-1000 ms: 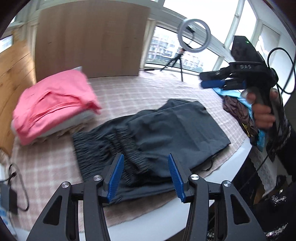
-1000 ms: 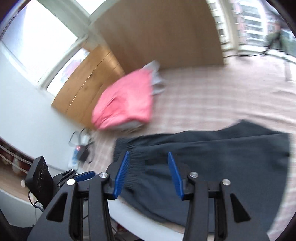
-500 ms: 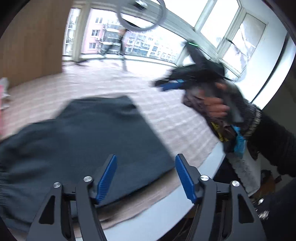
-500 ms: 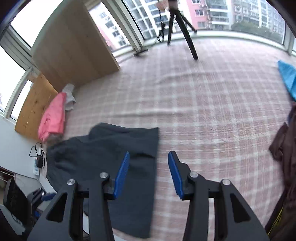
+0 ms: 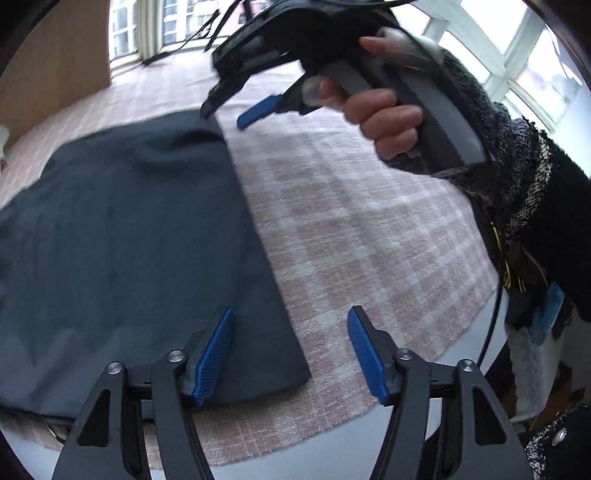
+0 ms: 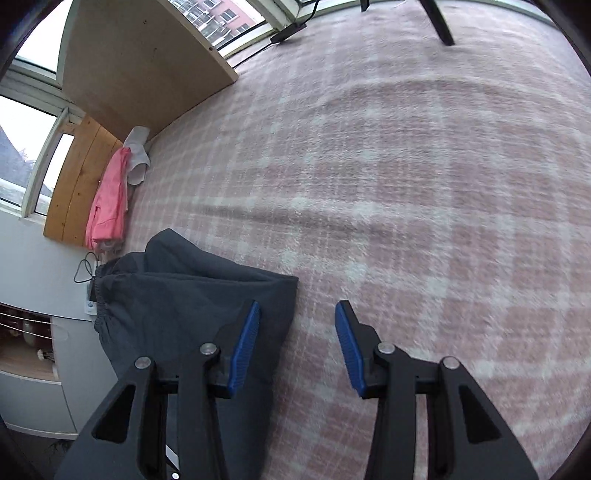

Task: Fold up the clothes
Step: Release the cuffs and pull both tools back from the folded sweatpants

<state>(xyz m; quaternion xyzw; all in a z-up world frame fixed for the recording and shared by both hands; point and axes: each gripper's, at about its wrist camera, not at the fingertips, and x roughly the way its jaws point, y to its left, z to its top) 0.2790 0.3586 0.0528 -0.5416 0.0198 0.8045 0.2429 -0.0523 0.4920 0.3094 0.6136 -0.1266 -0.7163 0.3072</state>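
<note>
Dark grey trousers (image 5: 129, 240) lie flat on the pink checked blanket (image 5: 351, 221). My left gripper (image 5: 290, 350) hovers over their near hem corner. Its jaws are closing, with the hem edge and blanket below the gap and nothing pressed between the pads. A hand holds my right gripper (image 5: 225, 112) at the far hem corner in the left wrist view. In the right wrist view the right gripper (image 6: 297, 343) stands open above that edge of the trousers (image 6: 177, 302), its left finger over the cloth and its right over the blanket.
A folded pink stack (image 6: 107, 206) and a white garment (image 6: 138, 158) lie by the wooden board (image 6: 140, 62) at the far left. A tripod leg (image 6: 439, 22) stands at the back. The white table edge (image 5: 332, 446) runs close in front, and more clothes (image 5: 546, 314) hang at the right.
Both views have swung from the waistband and the pink stack to the hem end of the trousers. Both grippers have come lower and closer to the cloth, and the right one now sits near the left.
</note>
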